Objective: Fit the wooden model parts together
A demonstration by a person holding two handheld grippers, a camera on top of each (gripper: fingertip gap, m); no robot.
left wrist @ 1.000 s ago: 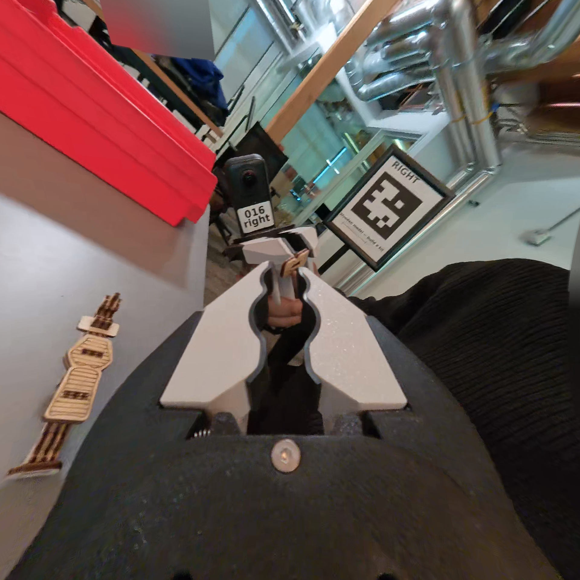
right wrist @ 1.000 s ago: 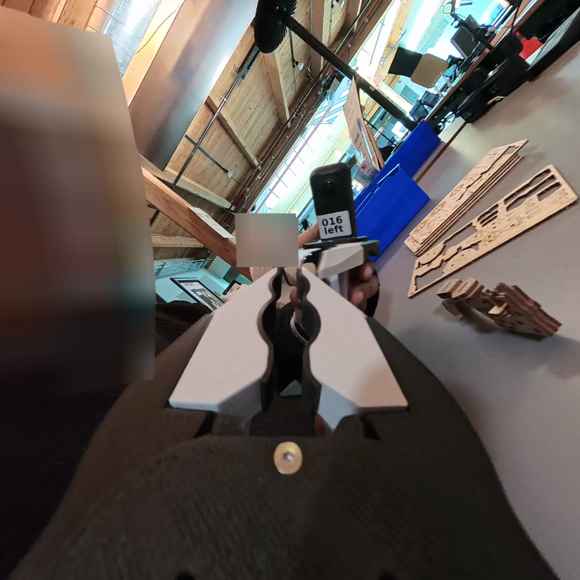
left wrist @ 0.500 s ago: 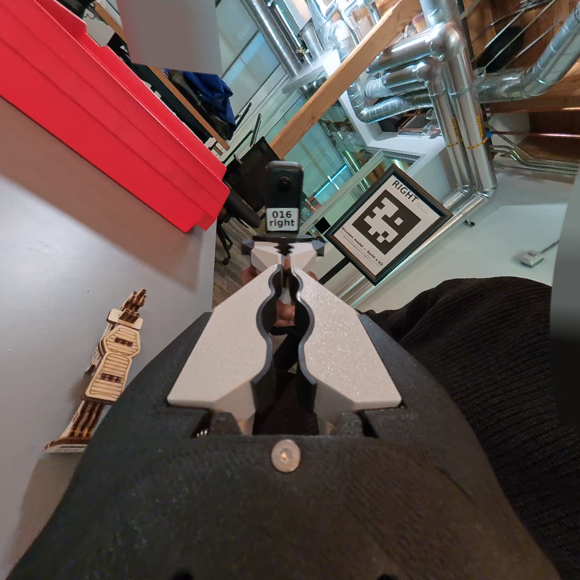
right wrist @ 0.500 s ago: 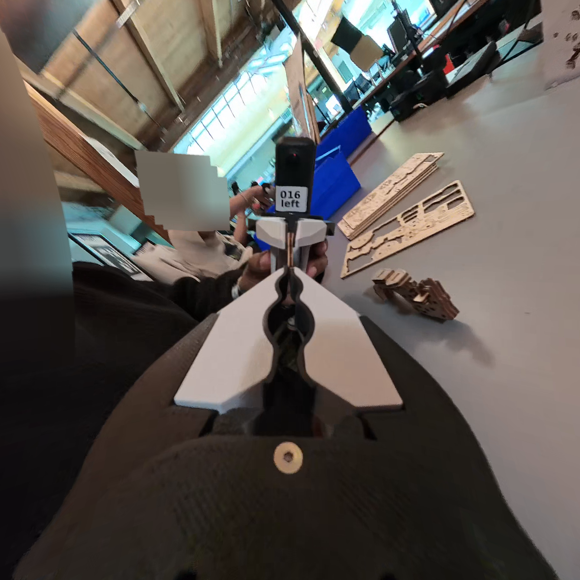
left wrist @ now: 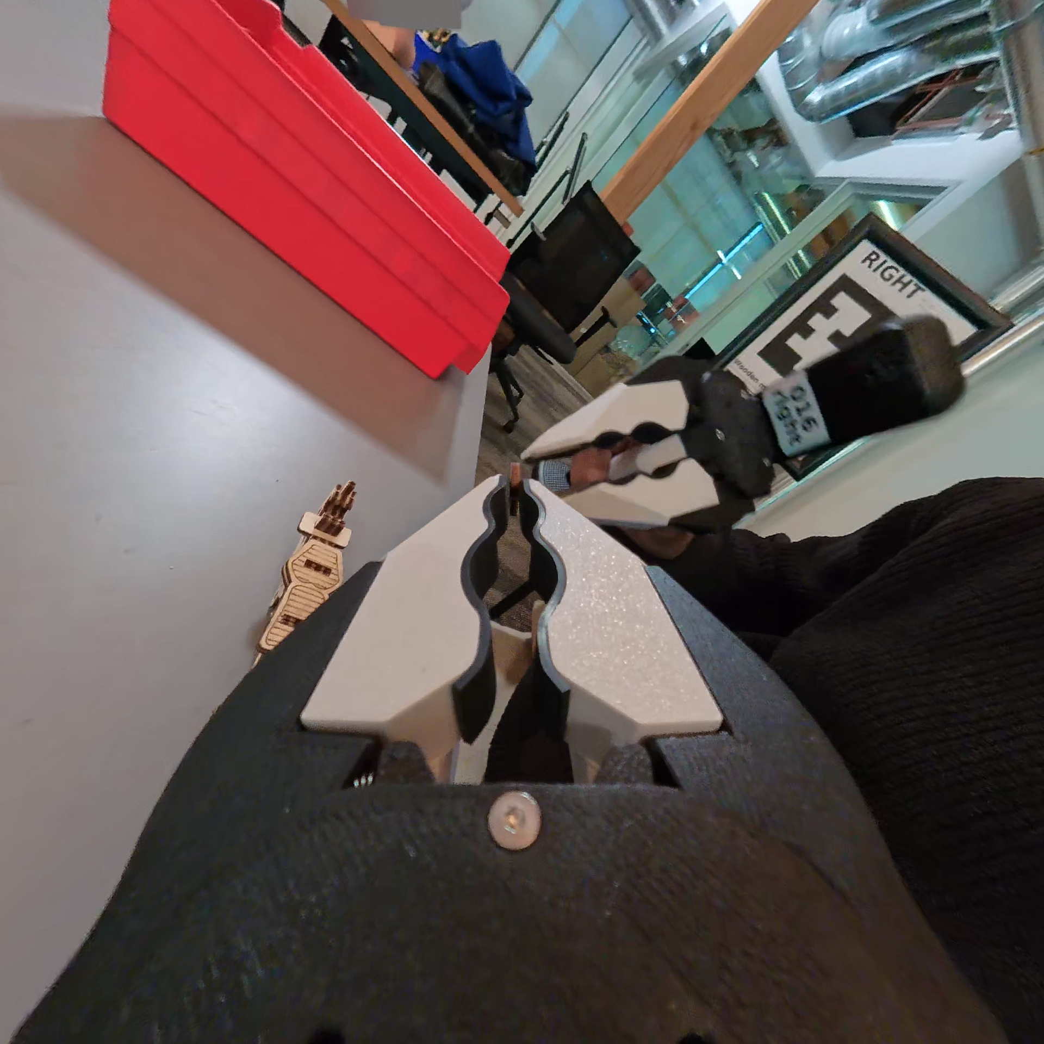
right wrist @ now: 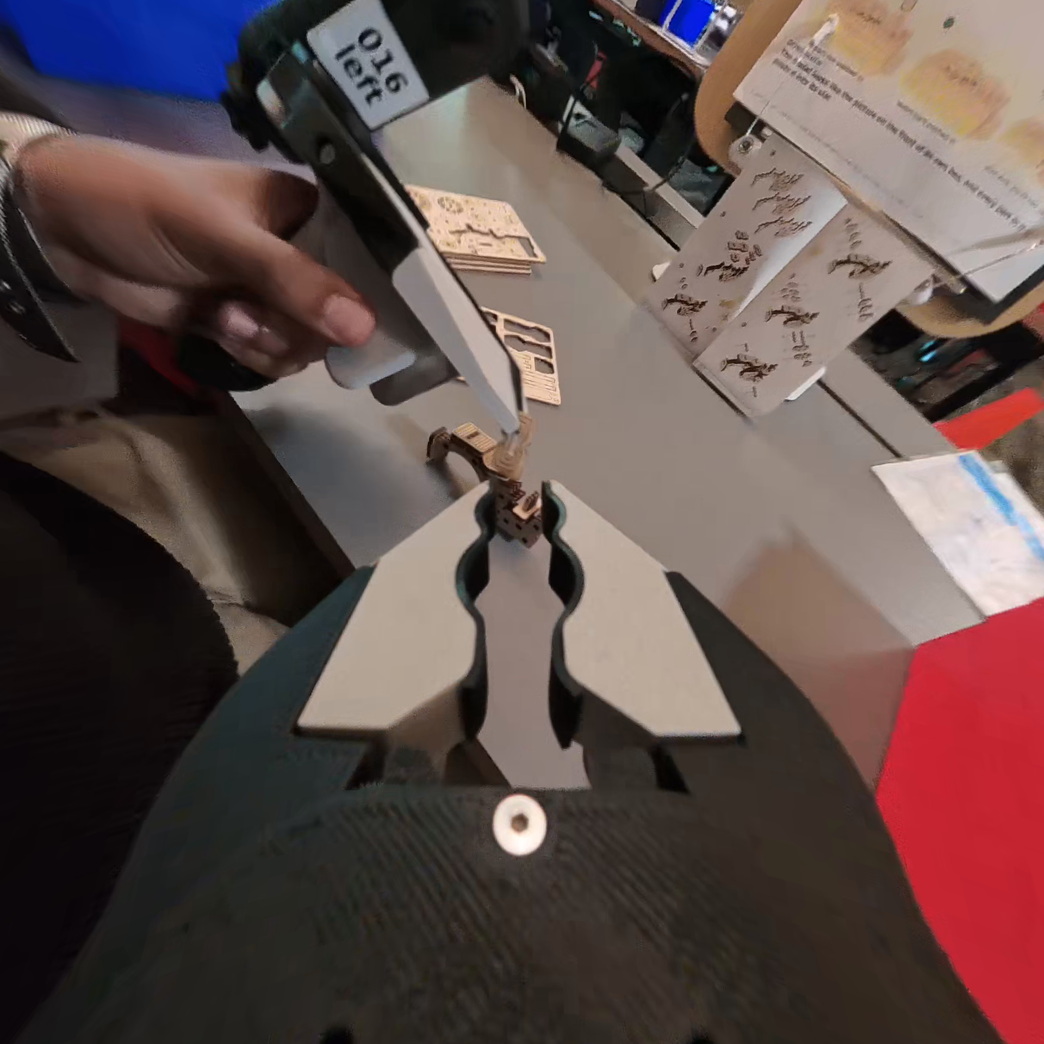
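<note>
My left gripper (left wrist: 514,486) is shut on a small thin wooden part (left wrist: 515,475) at its tips. In the right wrist view it (right wrist: 513,432) comes down from the upper left, with its tip against the top of a small wooden model (right wrist: 472,446) on the grey table (right wrist: 649,452). My right gripper (right wrist: 517,497) is open; the model's dark end (right wrist: 517,517) shows between its fingertips, and I cannot tell whether they touch it. It also shows in the left wrist view (left wrist: 556,477), fingers apart. A flat, tower-shaped wooden assembly (left wrist: 308,582) lies on the table.
A red bin (left wrist: 310,186) stands at the table's far edge. A stack of wooden part sheets (right wrist: 480,231) and a punched-out sheet (right wrist: 534,361) lie behind the model. Instruction boards (right wrist: 762,282) stand to the right, with a paper sheet (right wrist: 971,531) nearby. A hand (right wrist: 198,254) holds the left gripper. My left and right fingertips are right by each other.
The grippers were tip to tip in the air, both shut. Now the right gripper has opened and swung down over the model. The left gripper keeps the small part and has moved to the model.
</note>
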